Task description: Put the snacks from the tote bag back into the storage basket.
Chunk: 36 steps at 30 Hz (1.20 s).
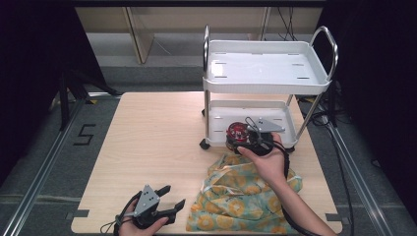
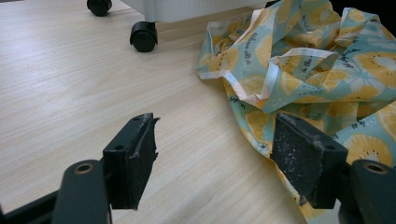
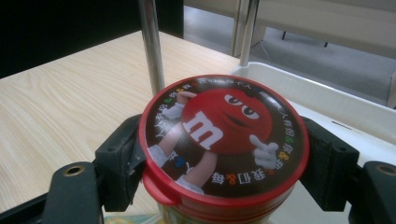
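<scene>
The right gripper [image 3: 224, 154] is clamped on a round candy tub [image 3: 223, 140] with a red lid, its 2 jaws pressing the tub's opposite sides just under the lid's rim. It holds the tub upright at the front edge of the lower shelf [image 1: 275, 112] of a white cart [image 1: 265, 73] that stands at the far right part of the tabletop [image 1: 147, 142]. The left gripper [image 1: 169, 196] rests near the front edge of the tabletop with its jaws wide apart and nothing between them; its right jaw lies just beside a crumpled lemon-print cloth [image 2: 317, 70] near the front right corner.
</scene>
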### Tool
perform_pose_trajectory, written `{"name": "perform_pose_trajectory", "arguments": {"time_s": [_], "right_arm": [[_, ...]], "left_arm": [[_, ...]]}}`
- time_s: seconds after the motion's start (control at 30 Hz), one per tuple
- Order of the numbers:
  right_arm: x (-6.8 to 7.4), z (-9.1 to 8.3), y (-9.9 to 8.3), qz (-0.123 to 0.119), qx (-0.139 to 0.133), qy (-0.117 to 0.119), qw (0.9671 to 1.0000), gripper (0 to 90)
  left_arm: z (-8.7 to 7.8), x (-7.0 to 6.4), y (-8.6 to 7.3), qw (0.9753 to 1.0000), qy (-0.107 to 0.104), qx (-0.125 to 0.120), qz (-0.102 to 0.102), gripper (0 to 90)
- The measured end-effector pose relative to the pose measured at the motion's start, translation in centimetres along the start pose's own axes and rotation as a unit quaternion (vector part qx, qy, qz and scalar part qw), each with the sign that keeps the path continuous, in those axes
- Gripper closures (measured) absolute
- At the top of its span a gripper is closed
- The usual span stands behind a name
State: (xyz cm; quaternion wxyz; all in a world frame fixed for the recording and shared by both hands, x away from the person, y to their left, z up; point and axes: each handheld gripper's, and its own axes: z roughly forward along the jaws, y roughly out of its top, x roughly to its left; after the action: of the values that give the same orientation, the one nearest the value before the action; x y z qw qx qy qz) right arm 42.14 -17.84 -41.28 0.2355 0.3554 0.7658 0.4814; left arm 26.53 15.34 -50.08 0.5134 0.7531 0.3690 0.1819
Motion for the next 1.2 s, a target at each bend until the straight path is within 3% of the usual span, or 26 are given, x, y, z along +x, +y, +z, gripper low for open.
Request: {"name": "perform_pose_trajectory", "arguments": {"time_s": [0.17,0.2,0.4,0.43,0.47,0.53,0.67,0.8,0.87,0.97,1.07,1.2], "right_arm": [[-0.05,0.18,0.01,0.002,0.0,0.001,1.0,26.7],[0.06,0.19,0.0,0.014,0.003,0.002,0.9999,26.7],[-0.23,0.25,0.15,0.003,0.002,-0.001,1.0,26.7],[-0.03,0.17,0.14,0.018,0.007,-0.003,0.9998,26.7],[-0.31,0.22,0.18,0.003,0.002,-0.008,1.0,26.7],[-0.33,0.34,0.15,0.001,-0.002,-0.01,0.9999,26.7],[-0.2,0.38,0.13,0.019,0.009,-0.004,0.9998,26.7],[-0.4,0.48,0.23,0.02,0.009,-0.006,0.9997,26.7],[-0.68,0.53,0.31,0.005,0.005,-0.009,0.9999,26.7],[-0.56,0.68,0.38,0.016,0.006,0.001,0.9998,26.7],[-0.53,0.77,0.54,0.01,0.006,-0.004,0.9999,26.7],[-0.36,0.78,0.62,0.02,0.007,-0.005,0.9998,26.7]], "left_arm": [[0.01,0.0,0.0,1.0,0.0,0.0,-0.001,30.1],[0.0,0.0,0.0,1.0,0.0,0.0,0.0,30.1],[0.0,0.0,0.01,1.0,0.0,0.0,0.0,30.1],[0.0,0.0,0.01,1.0,0.0,0.0,0.0,30.1],[0.0,0.0,0.01,1.0,0.0,0.0,0.0,30.1],[0.01,0.01,0.0,1.0,0.0,0.0,0.0,30.1],[0.0,0.03,0.0,1.0,-0.002,-0.001,0.0,30.1],[-0.01,0.02,0.0,1.0,0.0,-0.001,0.0,30.1],[-0.01,0.02,0.0,1.0,0.0,0.0,0.0,30.1],[-0.01,0.02,0.01,1.0,0.0,0.001,0.001,30.1],[0.06,0.06,-0.03,1.0,-0.004,-0.004,-0.001,30.1],[0.0,0.08,-0.01,1.0,-0.002,-0.002,0.0,30.1]]}}
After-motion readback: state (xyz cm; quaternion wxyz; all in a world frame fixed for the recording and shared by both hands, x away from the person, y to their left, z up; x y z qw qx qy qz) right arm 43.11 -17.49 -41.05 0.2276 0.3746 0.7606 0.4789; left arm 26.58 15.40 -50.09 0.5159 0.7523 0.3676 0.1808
